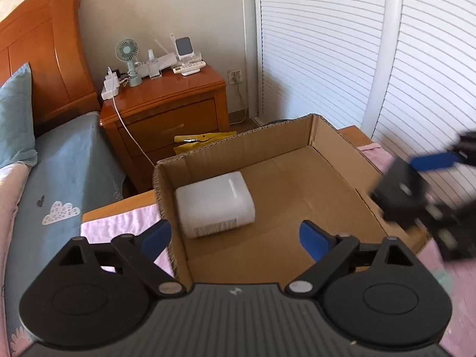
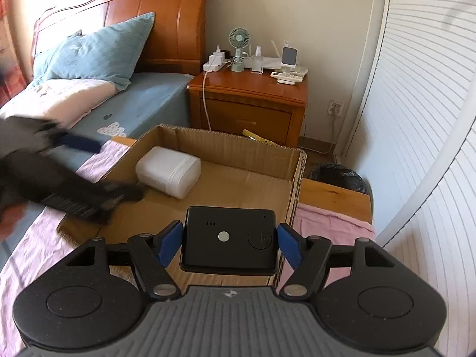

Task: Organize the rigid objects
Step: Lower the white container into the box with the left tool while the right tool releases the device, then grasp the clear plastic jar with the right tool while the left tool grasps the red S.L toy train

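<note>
An open cardboard box [image 1: 333, 148] stands on a pink cloth. A white plastic container [image 1: 214, 205] lies on its side in the box's left part. My left gripper [image 1: 235, 233] hangs over the near edge of the box, open, with nothing between its blue pads. The left pad is outside the box wall and the right pad is over the box floor. My right gripper [image 2: 230, 238] is shut on a black rectangular device [image 2: 230, 236] with a round button, above the near right part of the box [image 2: 232, 145]. The white container [image 2: 168, 171] and the blurred left gripper [image 2: 74, 178] lie further left.
A wooden nightstand [image 1: 166, 107] with a small fan [image 1: 128, 56], a power strip and remotes stands behind the box. The bed [image 2: 142, 101] with a blue pillow is to the left. A yellow item [image 1: 202, 139] lies on the floor. A black bin [image 2: 339, 175] and louvred doors [image 2: 422, 119] are at the right.
</note>
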### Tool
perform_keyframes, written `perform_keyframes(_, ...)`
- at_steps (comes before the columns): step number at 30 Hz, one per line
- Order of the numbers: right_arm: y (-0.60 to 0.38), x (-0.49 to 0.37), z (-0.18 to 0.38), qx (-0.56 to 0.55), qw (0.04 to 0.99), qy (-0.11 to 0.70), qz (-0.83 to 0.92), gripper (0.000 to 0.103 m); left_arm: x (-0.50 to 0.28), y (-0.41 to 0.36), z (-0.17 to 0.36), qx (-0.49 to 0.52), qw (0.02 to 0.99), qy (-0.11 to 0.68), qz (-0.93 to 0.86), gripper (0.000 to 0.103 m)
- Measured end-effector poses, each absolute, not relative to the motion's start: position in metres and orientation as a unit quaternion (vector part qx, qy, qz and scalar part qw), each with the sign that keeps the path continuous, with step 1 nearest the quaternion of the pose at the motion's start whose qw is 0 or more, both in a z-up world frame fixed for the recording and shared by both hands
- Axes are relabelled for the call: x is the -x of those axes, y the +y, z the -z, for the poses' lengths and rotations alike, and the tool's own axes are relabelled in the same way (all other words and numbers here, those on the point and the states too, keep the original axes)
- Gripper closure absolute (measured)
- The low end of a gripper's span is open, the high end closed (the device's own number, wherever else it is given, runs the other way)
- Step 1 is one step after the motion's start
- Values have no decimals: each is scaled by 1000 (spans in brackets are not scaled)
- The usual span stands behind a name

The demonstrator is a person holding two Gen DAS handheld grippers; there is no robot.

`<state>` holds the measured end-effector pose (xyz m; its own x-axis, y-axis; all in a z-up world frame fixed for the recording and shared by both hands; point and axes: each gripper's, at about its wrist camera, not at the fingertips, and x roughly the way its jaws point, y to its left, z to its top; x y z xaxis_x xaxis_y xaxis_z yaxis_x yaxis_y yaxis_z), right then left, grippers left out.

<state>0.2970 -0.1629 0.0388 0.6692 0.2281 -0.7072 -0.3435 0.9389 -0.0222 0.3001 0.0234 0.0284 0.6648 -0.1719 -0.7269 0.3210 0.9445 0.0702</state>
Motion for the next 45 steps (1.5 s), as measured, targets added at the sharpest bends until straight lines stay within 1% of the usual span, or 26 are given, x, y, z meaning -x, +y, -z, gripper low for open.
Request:
perform_keyframes(5, -153, -332, -33, 64, 906, 392, -148, 29, -282, 31, -30, -101, 900, 397, 150, 8)
perform_keyframes(10, -143, -368, -20, 54, 901, 411, -132, 29, -267, 33, -28, -114, 899, 390, 164, 8)
perform_keyframes(16, -131, -391, -7, 49, 901, 422, -90, 28, -262, 38, -23, -103, 896, 394, 174, 8)
perform_keyframes(17, -131, -392, -7, 47, 902, 420, -85, 26, -261, 39, -22, -101, 896, 396, 175, 8)
perform_keyframes(19, -131, -392, -8, 42, 905, 416, -80, 15, -258, 41, -21, -100, 896, 395, 174, 8)
perform_keyframes(20, -131, -390, -10, 40, 906, 413, -82, 13, -257, 42, -21, -100, 897, 395, 171, 8)
perform_keyframes(25, -130, -373, -23, 44, 907, 410, -84, 13, -247, 45, -27, -94, 900, 390, 167, 8)
perform_keyframes(26, -131, -368, -26, 44, 907, 409, -87, 11, -243, 45, -29, -93, 902, 387, 167, 8)
perform_keyframes(28, -131, -353, -32, 45, 909, 404, -90, 3, -235, 44, -33, -92, 904, 383, 166, 8)
perform_keyframes(30, -132, -336, -38, 46, 911, 397, -97, 1, -227, 43, -37, -90, 905, 380, 166, 8)
perform_keyframes(37, -137, -269, -50, 52, 907, 398, -126, 0, -189, 41, -48, -75, 914, 368, 152, 7)
perform_keyframes(39, -141, -249, -49, 52, 903, 402, -139, 0, -175, 40, -49, -74, 920, 357, 141, 4)
perform_keyframes(45, -161, -191, -31, 43, 899, 407, -153, 0, -138, 37, -40, -78, 932, 337, 104, 3)
